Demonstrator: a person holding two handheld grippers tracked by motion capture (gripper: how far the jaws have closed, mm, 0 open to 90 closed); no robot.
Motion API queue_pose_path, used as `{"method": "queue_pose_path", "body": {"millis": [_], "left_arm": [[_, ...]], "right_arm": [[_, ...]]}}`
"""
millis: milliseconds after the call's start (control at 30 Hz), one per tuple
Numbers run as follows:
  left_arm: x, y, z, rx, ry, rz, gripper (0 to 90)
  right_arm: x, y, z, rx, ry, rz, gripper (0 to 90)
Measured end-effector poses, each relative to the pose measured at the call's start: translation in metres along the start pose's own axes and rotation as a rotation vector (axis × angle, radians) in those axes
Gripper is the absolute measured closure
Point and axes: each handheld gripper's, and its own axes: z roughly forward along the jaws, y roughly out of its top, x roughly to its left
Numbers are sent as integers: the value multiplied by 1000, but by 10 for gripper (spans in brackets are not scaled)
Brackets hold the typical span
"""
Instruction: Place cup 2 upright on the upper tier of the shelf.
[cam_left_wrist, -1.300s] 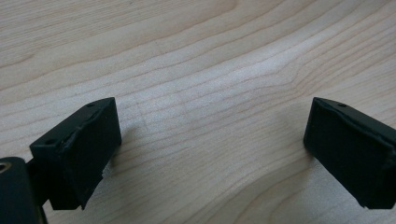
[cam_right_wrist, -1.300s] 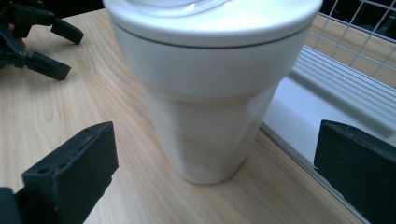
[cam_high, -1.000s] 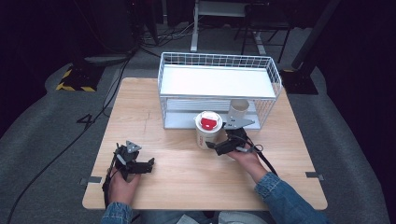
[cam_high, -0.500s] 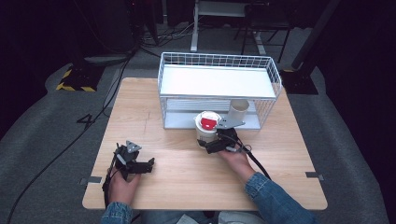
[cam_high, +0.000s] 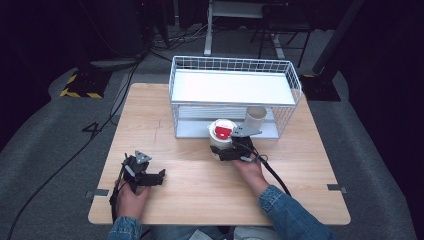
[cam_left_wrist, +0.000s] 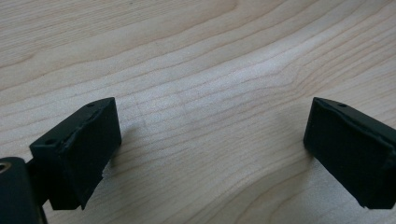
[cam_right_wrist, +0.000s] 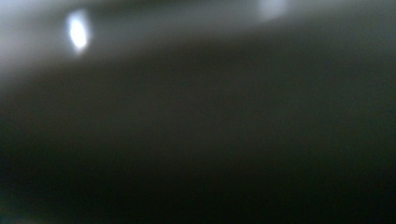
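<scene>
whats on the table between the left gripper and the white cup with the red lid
Nothing: in the high view, only bare wooden table separates the left gripper from the white cup.

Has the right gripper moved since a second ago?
Yes. The right gripper slid left along the wire basket front, up against the white cup, jaws closing.
</scene>
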Motion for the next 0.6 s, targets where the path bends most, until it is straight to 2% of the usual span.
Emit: {"method": "queue_pose_path", "body": {"millis": [600], "left_arm": [[0, 0, 0, 0, 0, 0, 46]], "right_arm": [[1, 0, 0, 5, -14, -10, 135]]}}
